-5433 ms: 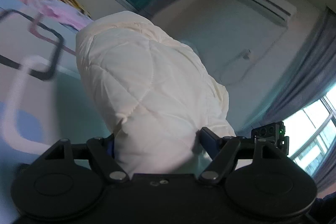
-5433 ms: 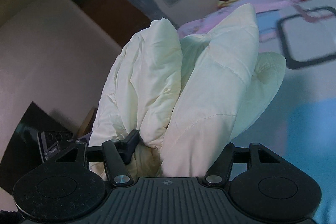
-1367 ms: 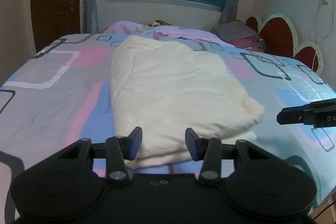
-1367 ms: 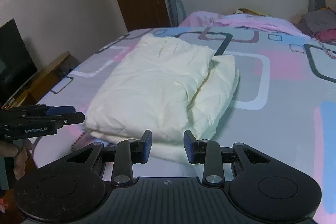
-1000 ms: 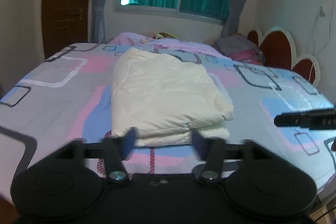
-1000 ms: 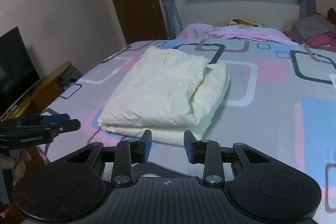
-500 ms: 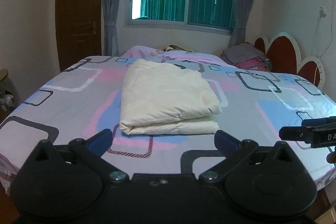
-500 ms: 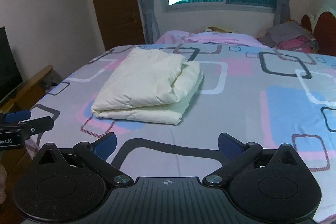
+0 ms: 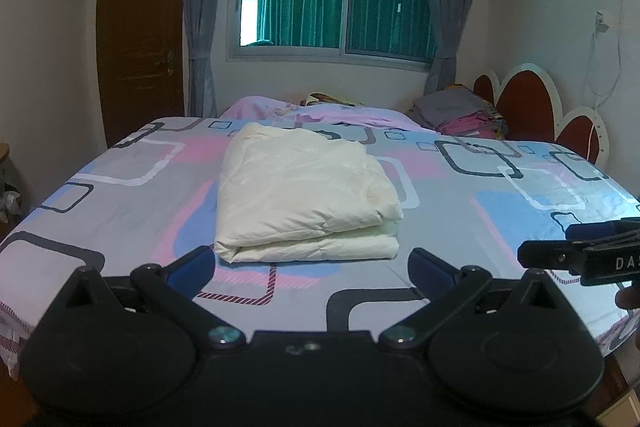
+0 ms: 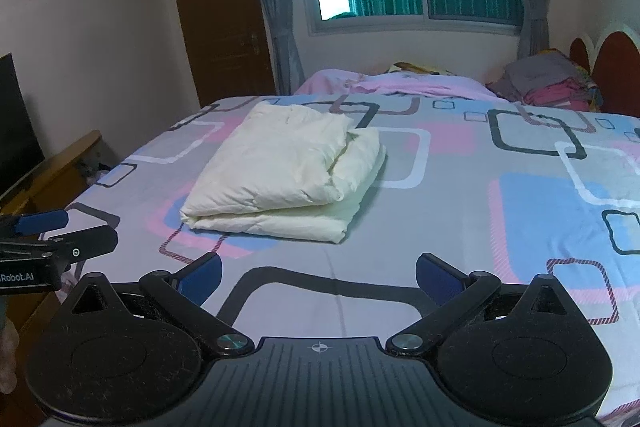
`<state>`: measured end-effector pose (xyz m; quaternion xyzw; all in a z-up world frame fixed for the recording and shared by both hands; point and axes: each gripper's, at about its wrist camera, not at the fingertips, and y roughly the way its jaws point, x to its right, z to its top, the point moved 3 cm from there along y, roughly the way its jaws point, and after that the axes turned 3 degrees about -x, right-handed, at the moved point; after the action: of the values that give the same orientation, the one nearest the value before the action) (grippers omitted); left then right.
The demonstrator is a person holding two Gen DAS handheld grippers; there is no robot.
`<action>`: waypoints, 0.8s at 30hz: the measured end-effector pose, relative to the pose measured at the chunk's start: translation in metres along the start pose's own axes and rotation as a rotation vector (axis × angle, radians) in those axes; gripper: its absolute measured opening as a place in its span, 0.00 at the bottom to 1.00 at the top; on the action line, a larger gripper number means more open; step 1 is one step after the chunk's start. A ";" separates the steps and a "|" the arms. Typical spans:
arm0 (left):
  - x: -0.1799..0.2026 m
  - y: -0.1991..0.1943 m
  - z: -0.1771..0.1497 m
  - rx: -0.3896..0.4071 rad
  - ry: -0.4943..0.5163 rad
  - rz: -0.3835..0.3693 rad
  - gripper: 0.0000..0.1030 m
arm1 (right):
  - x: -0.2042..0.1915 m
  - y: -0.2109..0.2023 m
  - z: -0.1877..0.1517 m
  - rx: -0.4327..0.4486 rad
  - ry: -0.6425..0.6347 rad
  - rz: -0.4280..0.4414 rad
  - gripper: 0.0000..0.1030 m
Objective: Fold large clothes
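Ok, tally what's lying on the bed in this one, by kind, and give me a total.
Folded cream garment: 1
Pink blanket bunched at the far edge: 1
Stack of folded grey and pink clothes by the headboard: 1
Total: 3
Both grippers, left and right, are open and empty, their jaws having just been opening.

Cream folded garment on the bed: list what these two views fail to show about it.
- Cream garment: its underside and inner layers are hidden by its own folds in both wrist views, so the kind of garment cannot be told.
- Its far edge, left wrist view: hidden behind the bulk of the top layer.
- Its left side, right wrist view: turned away from the camera.
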<state>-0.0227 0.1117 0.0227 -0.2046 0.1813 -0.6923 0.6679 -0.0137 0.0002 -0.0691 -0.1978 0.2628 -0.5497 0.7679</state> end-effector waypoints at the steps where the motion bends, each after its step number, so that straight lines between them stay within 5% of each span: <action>1: 0.000 0.000 0.000 0.001 0.001 -0.001 1.00 | 0.001 0.000 0.000 0.000 0.001 0.002 0.99; 24: 0.004 0.008 0.005 0.003 -0.015 -0.003 1.00 | 0.013 -0.003 0.005 -0.007 0.009 -0.003 0.99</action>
<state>-0.0134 0.1072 0.0232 -0.2090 0.1750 -0.6921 0.6684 -0.0095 -0.0135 -0.0659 -0.1986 0.2679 -0.5508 0.7651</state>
